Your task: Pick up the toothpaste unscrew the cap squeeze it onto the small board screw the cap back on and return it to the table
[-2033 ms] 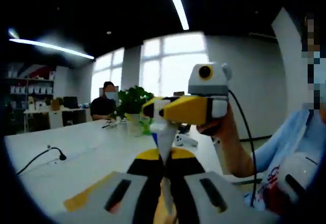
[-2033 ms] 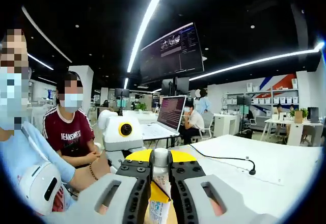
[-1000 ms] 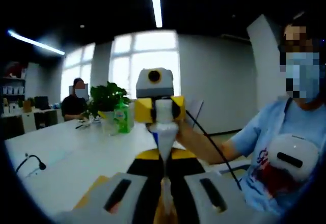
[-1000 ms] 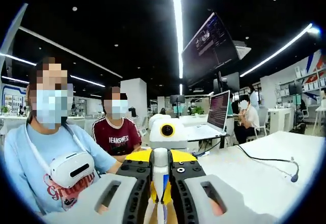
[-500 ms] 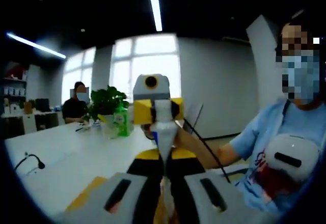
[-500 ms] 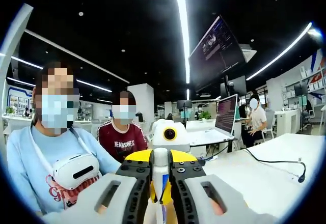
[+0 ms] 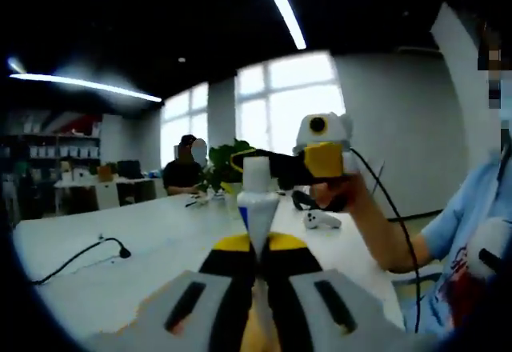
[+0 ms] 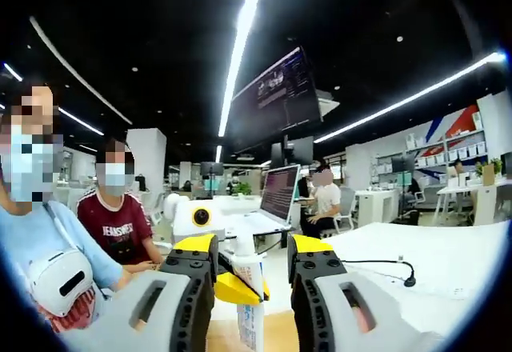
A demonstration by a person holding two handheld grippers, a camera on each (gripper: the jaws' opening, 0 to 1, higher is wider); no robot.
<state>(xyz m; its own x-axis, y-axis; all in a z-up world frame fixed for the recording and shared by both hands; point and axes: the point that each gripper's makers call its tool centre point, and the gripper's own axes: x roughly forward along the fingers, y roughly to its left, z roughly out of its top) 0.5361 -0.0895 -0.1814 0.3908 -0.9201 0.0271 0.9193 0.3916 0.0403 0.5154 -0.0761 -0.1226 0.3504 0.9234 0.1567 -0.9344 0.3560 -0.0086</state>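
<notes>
left gripper view: toothpaste tube held up, cap step under way

the left gripper (image 7: 256, 250) is clamped on the toothpaste tube (image 7: 258, 208), its white cap (image 7: 255, 172) pointing up above the white table (image 7: 144, 248). the right gripper (image 8: 251, 262) has its jaws spread apart beside the cap. i think it must close on the cap and twist. a black cable (image 7: 80, 254) and a potted plant (image 7: 224, 162) sit well away, not blocking.

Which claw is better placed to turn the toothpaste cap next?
Right. The right claw is open with its jaws either side of the cap, so it probably only needs to close and twist. The left claw is shut on the toothpaste tube, steadying it.
</notes>
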